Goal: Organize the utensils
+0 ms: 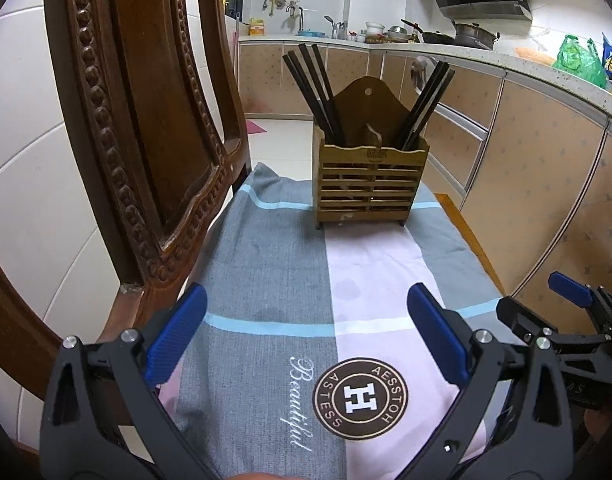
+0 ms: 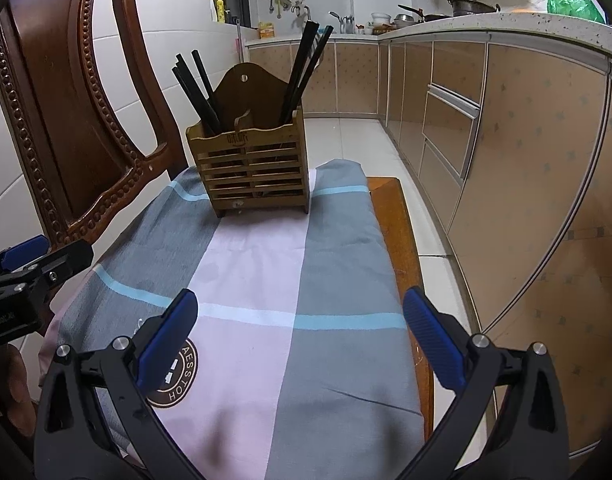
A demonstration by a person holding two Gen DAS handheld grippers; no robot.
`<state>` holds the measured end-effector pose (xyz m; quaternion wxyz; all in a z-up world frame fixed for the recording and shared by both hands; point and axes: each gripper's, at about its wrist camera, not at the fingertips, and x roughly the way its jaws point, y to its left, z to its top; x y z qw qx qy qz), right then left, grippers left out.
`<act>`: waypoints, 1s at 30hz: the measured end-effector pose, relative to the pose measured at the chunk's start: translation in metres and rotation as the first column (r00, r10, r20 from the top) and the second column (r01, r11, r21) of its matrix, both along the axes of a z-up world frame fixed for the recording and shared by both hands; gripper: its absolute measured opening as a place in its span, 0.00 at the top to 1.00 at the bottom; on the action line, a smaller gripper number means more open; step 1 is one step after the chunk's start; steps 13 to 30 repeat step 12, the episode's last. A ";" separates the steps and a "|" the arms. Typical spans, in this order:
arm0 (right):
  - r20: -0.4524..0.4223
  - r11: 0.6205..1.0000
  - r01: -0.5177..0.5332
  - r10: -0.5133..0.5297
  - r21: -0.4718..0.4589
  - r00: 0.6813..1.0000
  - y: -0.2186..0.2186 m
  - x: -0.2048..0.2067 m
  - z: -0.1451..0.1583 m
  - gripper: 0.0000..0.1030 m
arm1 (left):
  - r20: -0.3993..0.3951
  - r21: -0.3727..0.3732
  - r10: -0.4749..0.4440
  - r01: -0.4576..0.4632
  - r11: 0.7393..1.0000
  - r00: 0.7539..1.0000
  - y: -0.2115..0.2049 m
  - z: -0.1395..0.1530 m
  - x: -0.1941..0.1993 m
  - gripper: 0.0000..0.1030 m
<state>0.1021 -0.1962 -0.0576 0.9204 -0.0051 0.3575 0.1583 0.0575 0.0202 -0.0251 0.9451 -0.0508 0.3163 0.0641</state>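
Observation:
A slatted wooden utensil holder (image 1: 370, 178) stands at the far end of a cloth-covered chair seat; it also shows in the right wrist view (image 2: 253, 172). Black chopsticks lean out of its left compartment (image 1: 310, 84) and its right compartment (image 1: 428, 100); in the right wrist view they show at left (image 2: 195, 84) and right (image 2: 303, 68). My left gripper (image 1: 306, 320) is open and empty over the near part of the cloth. My right gripper (image 2: 299, 320) is open and empty beside it, and shows at the right edge of the left wrist view (image 1: 566, 300).
The grey, pink and blue checked cloth (image 1: 289, 280) covers the seat. The carved wooden chair back (image 1: 145, 120) rises on the left. Kitchen cabinets (image 2: 506, 152) and a counter with pots run along the right. The seat's wooden edge (image 2: 402, 232) shows bare on the right.

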 end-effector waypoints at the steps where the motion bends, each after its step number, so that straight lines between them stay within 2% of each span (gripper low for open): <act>1: -0.002 1.000 0.000 0.000 0.000 1.000 0.001 0.001 0.000 0.03 | 0.001 -0.001 0.001 -0.001 1.000 1.000 0.000 0.000 0.000 0.04; 30: -0.003 1.000 0.005 -0.005 0.001 1.000 -0.001 0.001 -0.001 0.03 | -0.019 -0.007 0.004 -0.004 1.000 1.000 0.002 -0.002 0.002 0.04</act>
